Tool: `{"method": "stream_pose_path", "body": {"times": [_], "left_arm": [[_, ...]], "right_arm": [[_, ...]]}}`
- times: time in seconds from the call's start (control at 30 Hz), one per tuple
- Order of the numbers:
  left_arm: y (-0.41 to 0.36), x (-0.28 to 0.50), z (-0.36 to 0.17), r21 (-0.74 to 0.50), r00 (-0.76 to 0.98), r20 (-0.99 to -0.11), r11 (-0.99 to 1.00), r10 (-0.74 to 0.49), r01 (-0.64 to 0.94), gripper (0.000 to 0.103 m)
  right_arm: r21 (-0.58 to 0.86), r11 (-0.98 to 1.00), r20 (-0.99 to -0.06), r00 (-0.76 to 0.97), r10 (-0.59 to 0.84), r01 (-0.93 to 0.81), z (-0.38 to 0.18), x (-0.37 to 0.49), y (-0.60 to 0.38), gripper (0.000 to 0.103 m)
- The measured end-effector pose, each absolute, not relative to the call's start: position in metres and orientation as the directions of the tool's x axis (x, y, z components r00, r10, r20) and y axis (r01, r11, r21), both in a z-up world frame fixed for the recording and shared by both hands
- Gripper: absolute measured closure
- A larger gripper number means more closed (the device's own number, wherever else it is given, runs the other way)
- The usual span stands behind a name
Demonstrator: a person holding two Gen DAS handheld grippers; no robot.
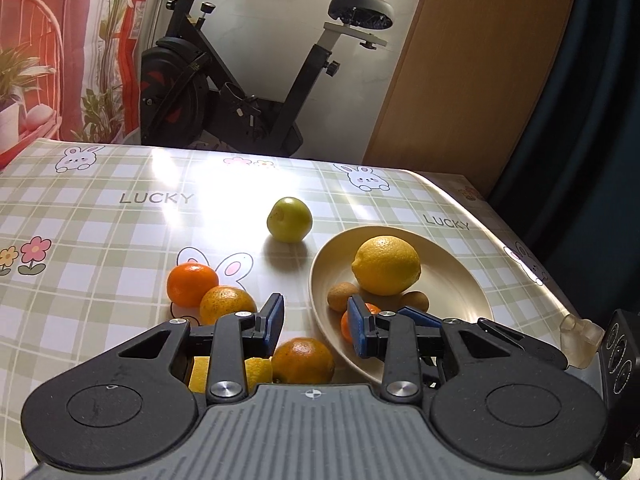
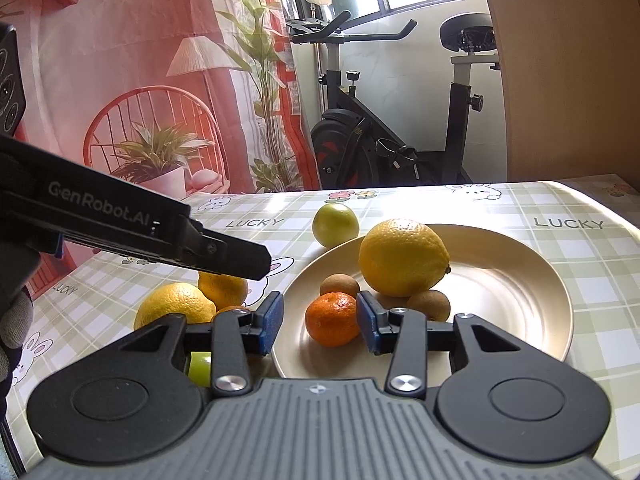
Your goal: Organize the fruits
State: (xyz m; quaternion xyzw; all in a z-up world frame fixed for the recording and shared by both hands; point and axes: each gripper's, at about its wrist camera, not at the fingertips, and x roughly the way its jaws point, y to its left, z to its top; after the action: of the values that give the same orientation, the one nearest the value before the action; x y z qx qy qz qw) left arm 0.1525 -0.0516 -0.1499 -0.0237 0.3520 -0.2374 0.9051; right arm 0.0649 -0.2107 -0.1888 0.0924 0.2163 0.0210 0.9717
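A beige plate [image 2: 520, 292] on the checked tablecloth holds a big lemon [image 2: 402, 256], two small brown fruits [image 2: 339, 285] and a tangerine [image 2: 332, 324]. My right gripper [image 2: 318, 326] is open around that tangerine; the left pad stands clear of it and the right pad is at its edge. The left gripper [image 1: 316, 322] hovers open and empty over the plate [image 1: 460, 280] rim and the table, and shows side-on in the right wrist view [image 2: 256, 260]. Loose on the cloth lie a green fruit [image 1: 289, 219], a tangerine [image 1: 192, 284], two oranges [image 1: 227, 304] and a yellow fruit [image 1: 256, 372].
An exercise bike [image 1: 240, 92] stands past the table's far edge, with a wooden panel [image 1: 460, 80] to its right. A clear corner guard [image 1: 580, 336] marks the table's right corner. A gloved hand [image 2: 16, 320] is at the left edge. Another green fruit [image 2: 200, 366] lies under my right gripper.
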Motion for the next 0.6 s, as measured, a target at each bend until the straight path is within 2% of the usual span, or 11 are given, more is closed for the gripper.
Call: {"method": "stream_pose_path", "body": {"times": [0.3, 0.6], "left_arm": [[-0.018, 0.143, -0.153, -0.224, 0.658, -0.64, 0.916, -0.396, 0.333, 0.066], [-0.013, 0.137, -0.156, -0.219, 0.66, -0.645, 0.92, -0.387, 0.325, 0.066]], "right_arm": [[0.189, 0.982, -0.403, 0.911, 0.087, -0.01, -0.188, 0.061, -0.21, 0.059], [0.181, 0.983, -0.399, 0.911, 0.099, -0.028, -0.187, 0.058, -0.209, 0.059]]}}
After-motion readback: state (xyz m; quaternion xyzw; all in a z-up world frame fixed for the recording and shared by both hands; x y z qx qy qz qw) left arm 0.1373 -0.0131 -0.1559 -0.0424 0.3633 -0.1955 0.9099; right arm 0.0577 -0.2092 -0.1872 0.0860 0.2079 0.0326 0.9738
